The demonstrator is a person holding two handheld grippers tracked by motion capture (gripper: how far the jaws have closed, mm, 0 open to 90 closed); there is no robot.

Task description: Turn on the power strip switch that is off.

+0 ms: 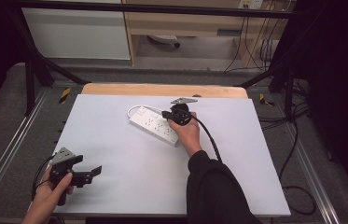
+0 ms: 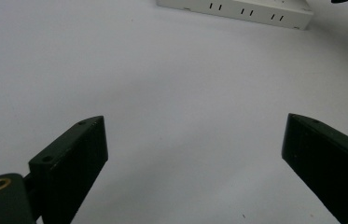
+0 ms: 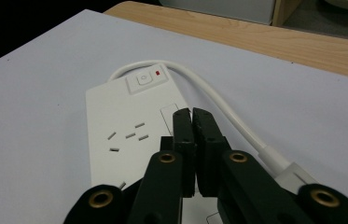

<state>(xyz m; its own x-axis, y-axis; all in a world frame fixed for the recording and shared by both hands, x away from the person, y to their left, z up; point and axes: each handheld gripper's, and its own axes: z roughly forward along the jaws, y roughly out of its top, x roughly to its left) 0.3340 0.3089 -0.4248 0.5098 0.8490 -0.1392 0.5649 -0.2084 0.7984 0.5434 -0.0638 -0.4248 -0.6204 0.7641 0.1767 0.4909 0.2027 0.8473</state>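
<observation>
left gripper (image 1: 98, 171) jaws apart (near table edge) | right gripper (image 3: 191, 113) jaws together over power strip (image 3: 125, 135)

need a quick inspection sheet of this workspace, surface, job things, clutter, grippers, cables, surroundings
surface: pale grey flat table top, with a light wooden board strip along its far edge
job's things: white rectangular plastic power strip lying flat towards the far side; its red indicator light sits beside its switch button
clutter: nothing seen
grippers: left gripper open, low over bare table near the front left; right gripper shut, empty, over the power strip
cables: the strip's white cord curves round its switch end; black gripper cable trails along the right arm
surroundings: grey carpeted floor, black frame bars, pale cabinet behind
</observation>
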